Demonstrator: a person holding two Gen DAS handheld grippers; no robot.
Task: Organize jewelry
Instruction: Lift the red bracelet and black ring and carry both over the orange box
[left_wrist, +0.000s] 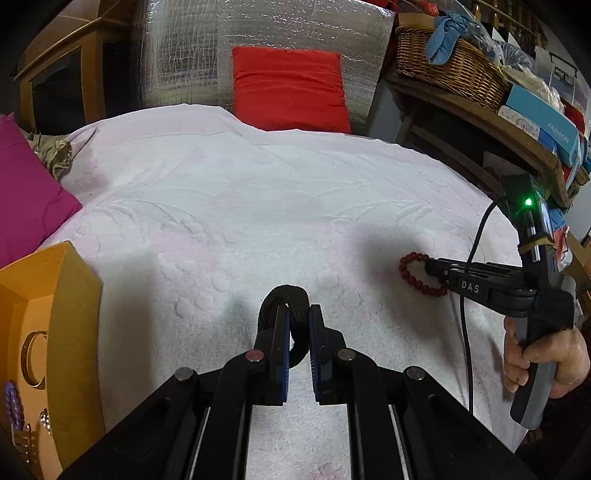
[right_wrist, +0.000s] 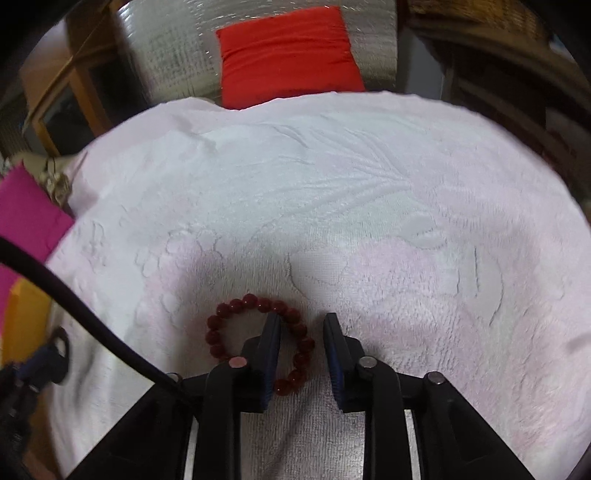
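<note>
The left claw (left_wrist: 299, 314) is clamped on a black fabric band (left_wrist: 284, 295). The right claw (right_wrist: 303, 325) stands slightly parted astride the rim of the red bead bracelet (right_wrist: 258, 336), which lies on the white towel (right_wrist: 332, 184); no pinch is seen. A shallow bite could let the beads roll free. The orange tray (left_wrist: 55, 295) is cut off at the frame edge, its contents barely made out.

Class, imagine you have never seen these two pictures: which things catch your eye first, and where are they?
The red bead bracelet lies on the pale towel, with the right tool straddling one side of its ring. The left tool pinches a black fabric loop near the towel's front. A bright red cushion stands at the back, and a yellow box sits at the left.
</note>
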